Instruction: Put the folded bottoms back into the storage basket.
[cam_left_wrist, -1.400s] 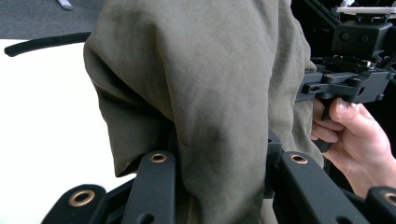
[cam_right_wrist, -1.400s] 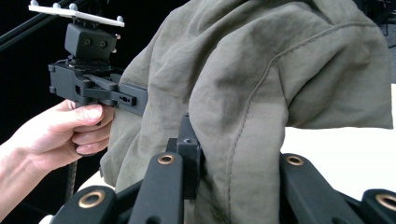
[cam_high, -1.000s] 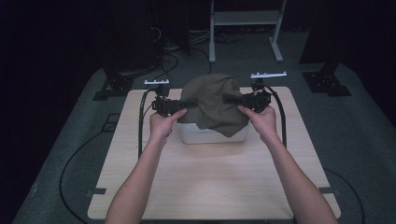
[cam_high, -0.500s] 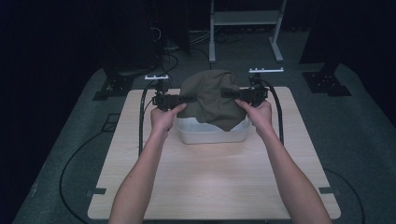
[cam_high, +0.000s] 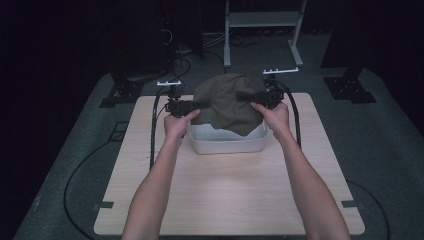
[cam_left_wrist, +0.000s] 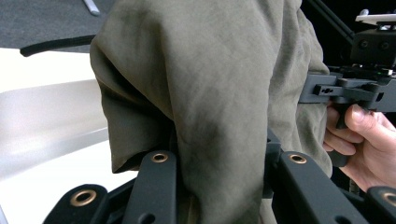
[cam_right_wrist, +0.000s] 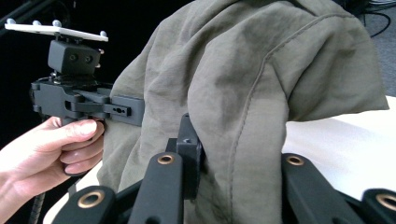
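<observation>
Currently, garment: olive-green cloth garment hangs bunched between both tools, above the white plastic tub on the counter.
Left hand-held gripper: jaws clamped on the garment's left side; fabric fills the gap between them.
Right hand-held gripper: jaws pinched on the opposite side.
Rationale: opposed grips at equal height likely keep the cloth spread and clear of the tub rim.
Lower hem: drapes into the tub.
</observation>
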